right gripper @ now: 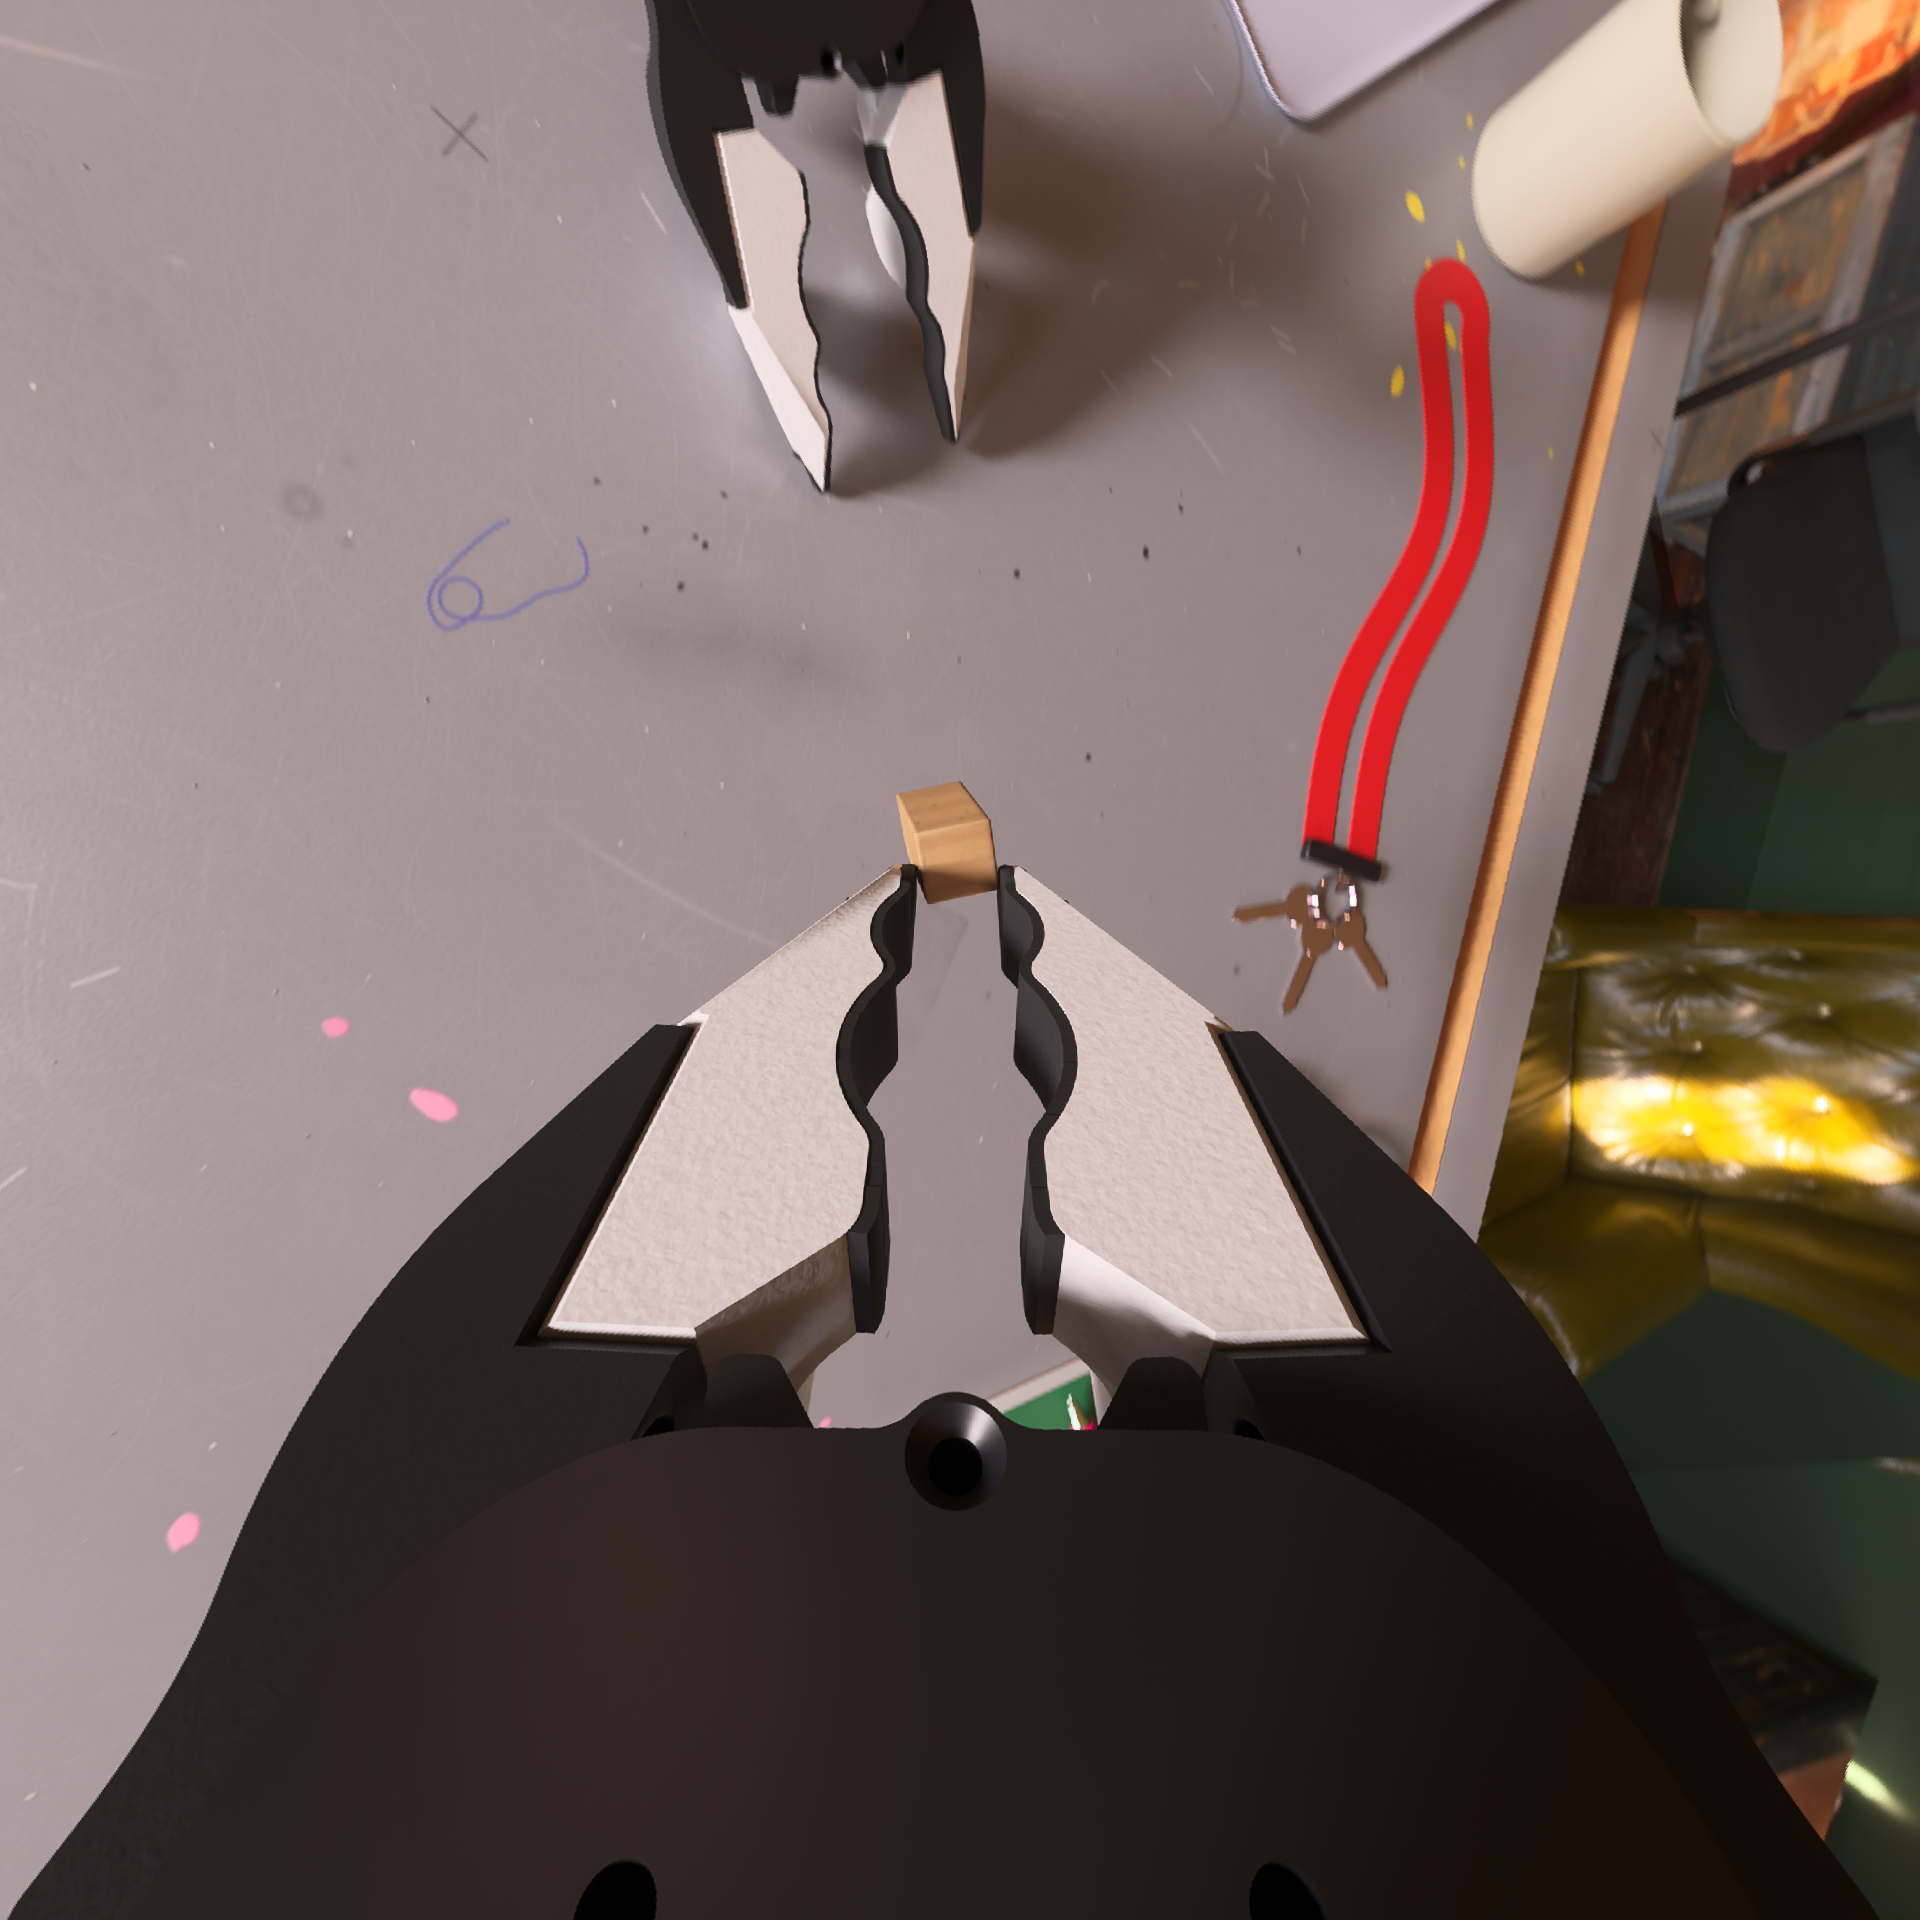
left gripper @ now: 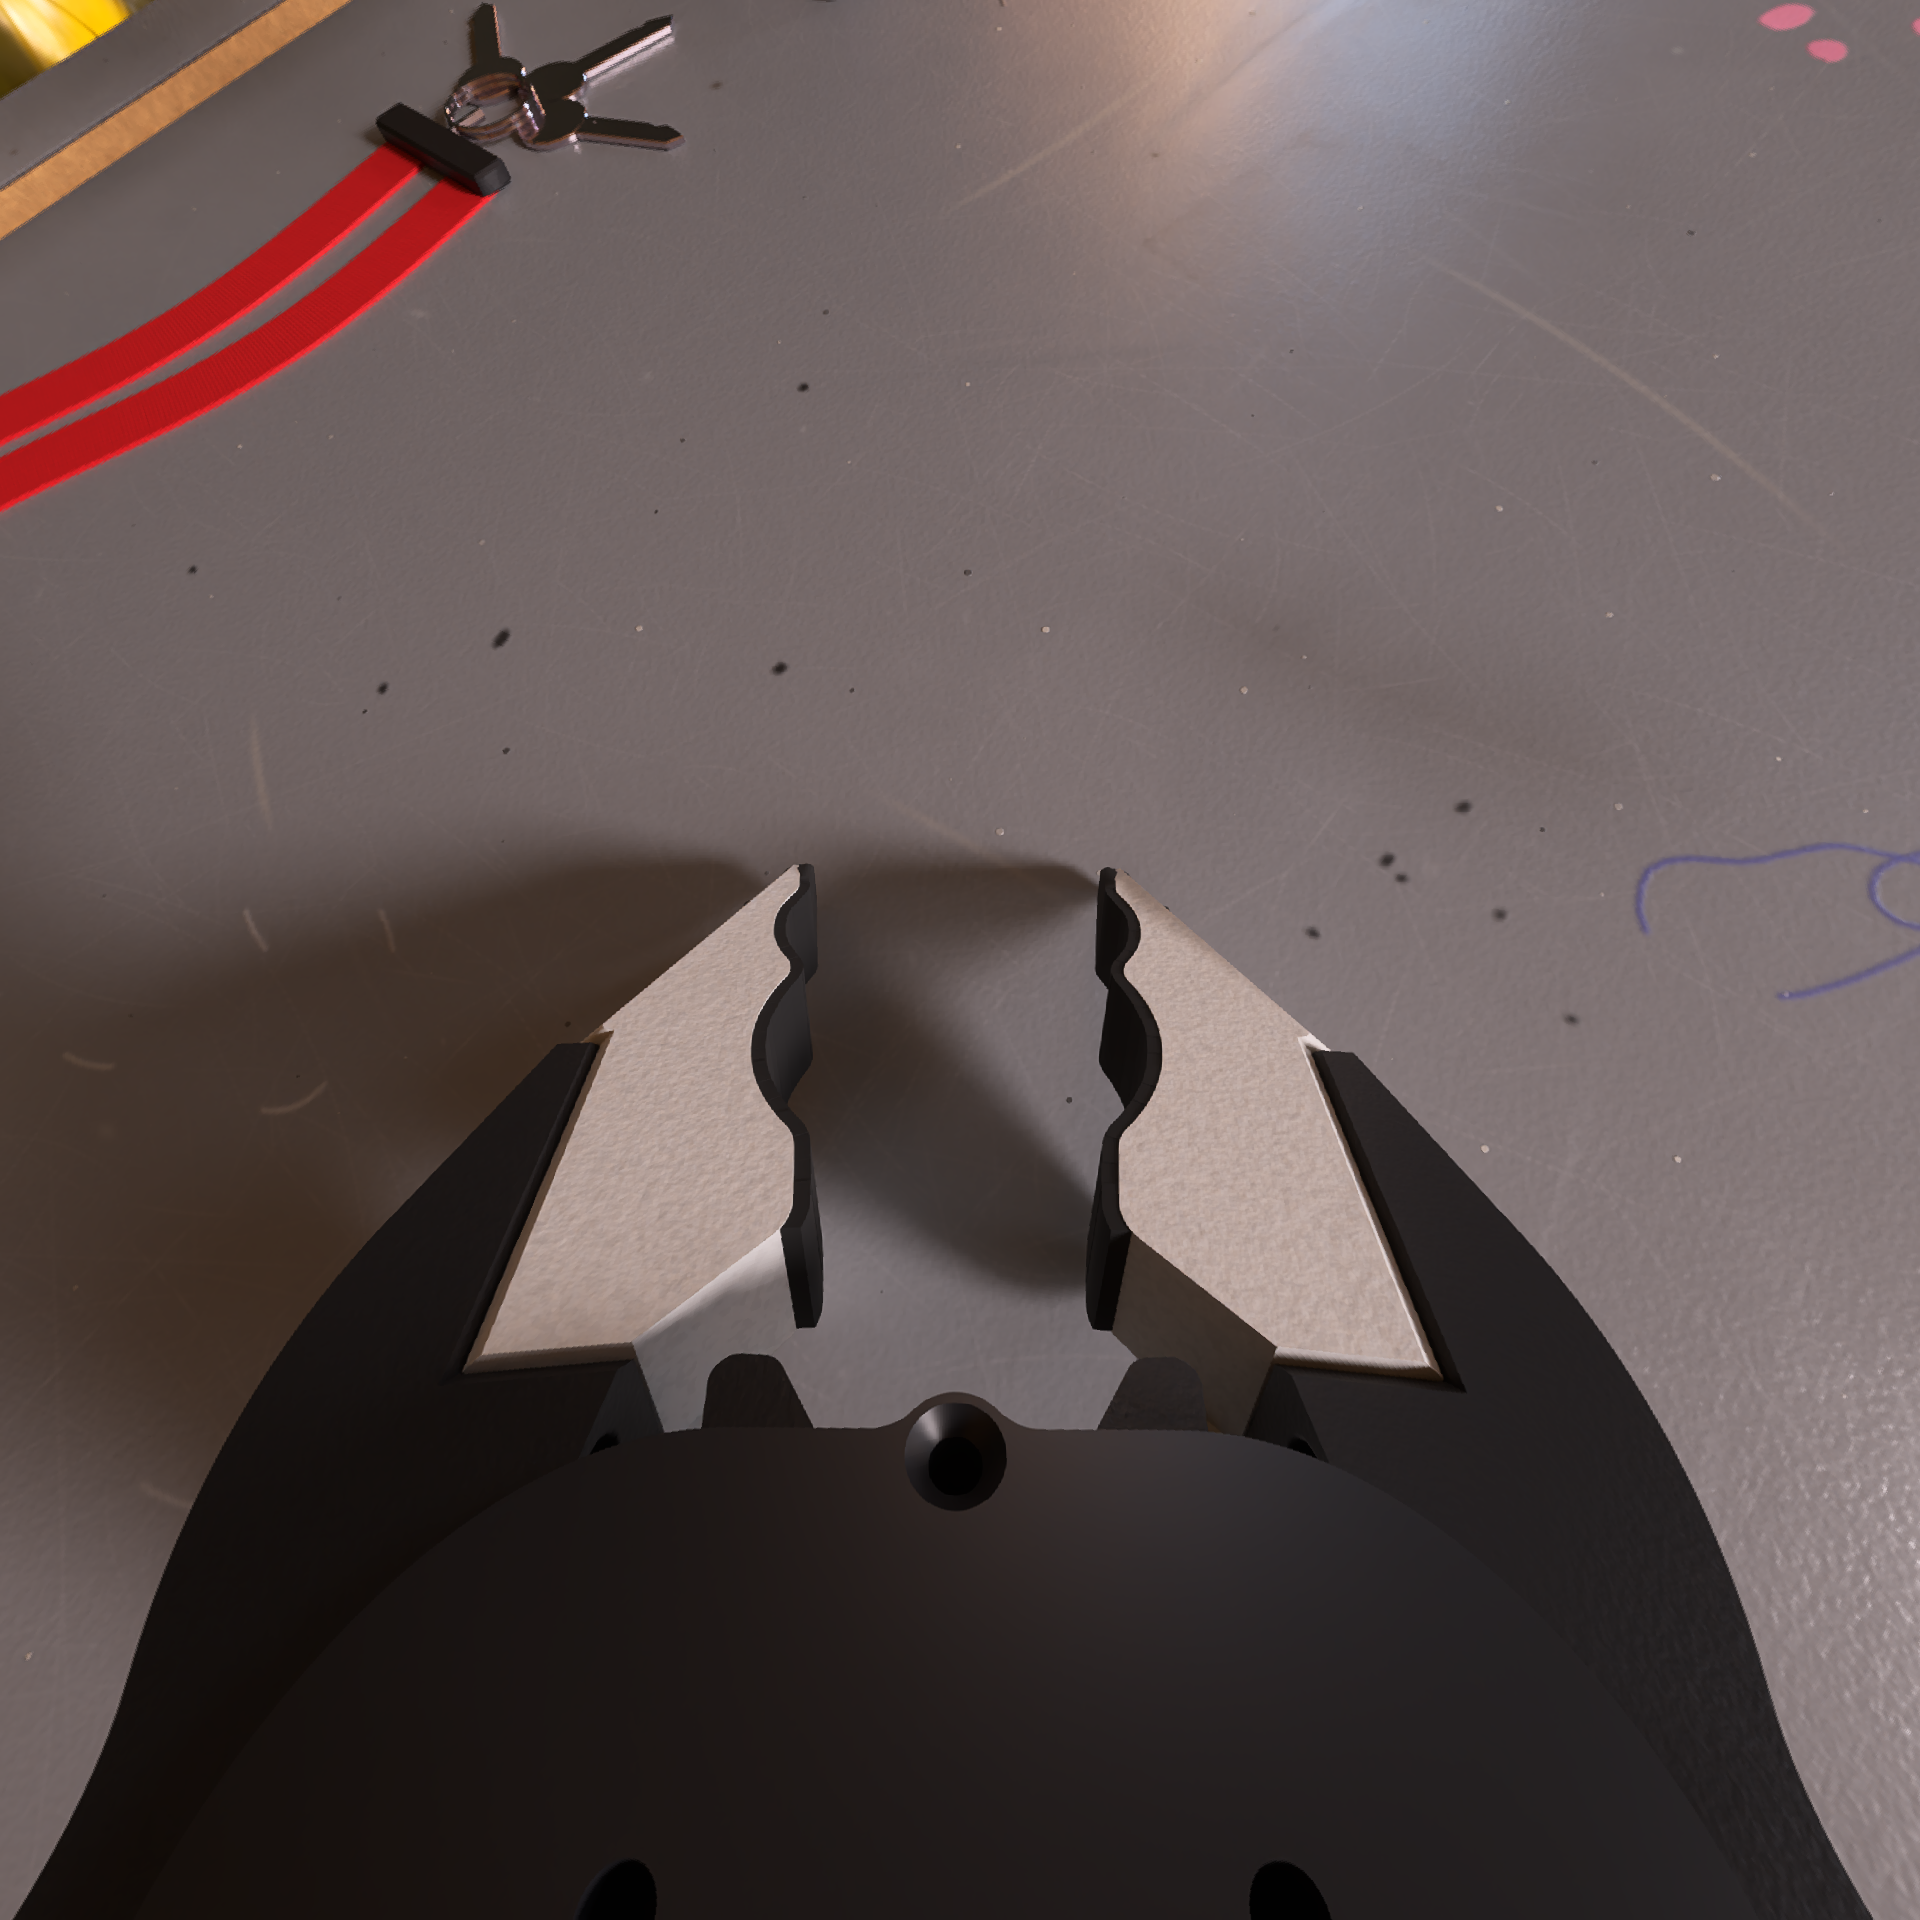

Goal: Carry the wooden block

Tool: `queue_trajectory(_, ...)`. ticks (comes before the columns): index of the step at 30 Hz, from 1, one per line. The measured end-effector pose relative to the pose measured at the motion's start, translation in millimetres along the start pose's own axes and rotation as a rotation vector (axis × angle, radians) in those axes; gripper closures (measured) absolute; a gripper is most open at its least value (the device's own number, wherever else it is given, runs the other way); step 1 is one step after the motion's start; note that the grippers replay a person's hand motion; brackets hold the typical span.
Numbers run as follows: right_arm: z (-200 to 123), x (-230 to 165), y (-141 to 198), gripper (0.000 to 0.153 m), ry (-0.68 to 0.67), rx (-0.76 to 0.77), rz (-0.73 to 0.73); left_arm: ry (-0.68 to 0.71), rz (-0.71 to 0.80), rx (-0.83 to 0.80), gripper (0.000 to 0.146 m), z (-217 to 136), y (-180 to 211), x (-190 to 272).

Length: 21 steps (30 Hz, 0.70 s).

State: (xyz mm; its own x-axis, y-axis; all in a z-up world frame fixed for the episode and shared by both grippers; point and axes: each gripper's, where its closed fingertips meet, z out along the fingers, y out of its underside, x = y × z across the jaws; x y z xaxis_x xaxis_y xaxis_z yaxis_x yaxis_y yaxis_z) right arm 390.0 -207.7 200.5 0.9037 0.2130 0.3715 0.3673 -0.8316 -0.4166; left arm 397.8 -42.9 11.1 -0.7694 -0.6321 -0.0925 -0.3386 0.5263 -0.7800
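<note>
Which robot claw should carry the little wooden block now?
The right gripper. Its jaws already pinch the wooden block at their tips. The left gripper is open, holds nothing, and sits farther off across the grey table.

We count one small tan wooden block [right gripper: 943, 858] at centre frame, three metal keys [right gripper: 1311, 940] on one red looped fabric lanyard [right gripper: 1403, 582] at right, one cream cylindrical roll [right gripper: 1600, 145] upper right, and two hand-held grippers.

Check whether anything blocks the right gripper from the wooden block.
Nothing does. The wooden block sits pinched between the tips of the right gripper. The keys on the red lanyard lie off to the side.
</note>
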Motion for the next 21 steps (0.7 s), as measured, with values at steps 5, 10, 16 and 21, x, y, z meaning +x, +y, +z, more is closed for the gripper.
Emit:
queue_trajectory(5,-33.1,-9.8,41.4,0.137,0.062,-0.036,0.083,-0.004,0.004,0.002,0.092,0.0,-0.2,-0.1)
queue_trajectory(10,-66.6,-23.5,97.1,0.137,0.129,-0.092,0.206,-0.012,0.014,0.008,0.092,-0.2,-1.1,-0.6)
queue_trajectory(16,-104.4,-43.1,165.1,0.137,0.214,-0.157,0.365,-0.015,0.007,0.071,0.089,-7.1,-7.4,-4.5)
queue_trajectory(21,-124.9,-63.3,226.9,0.137,0.251,-0.258,0.487,-0.017,0.008,0.091,0.088,-10.9,-8.7,-5.8)
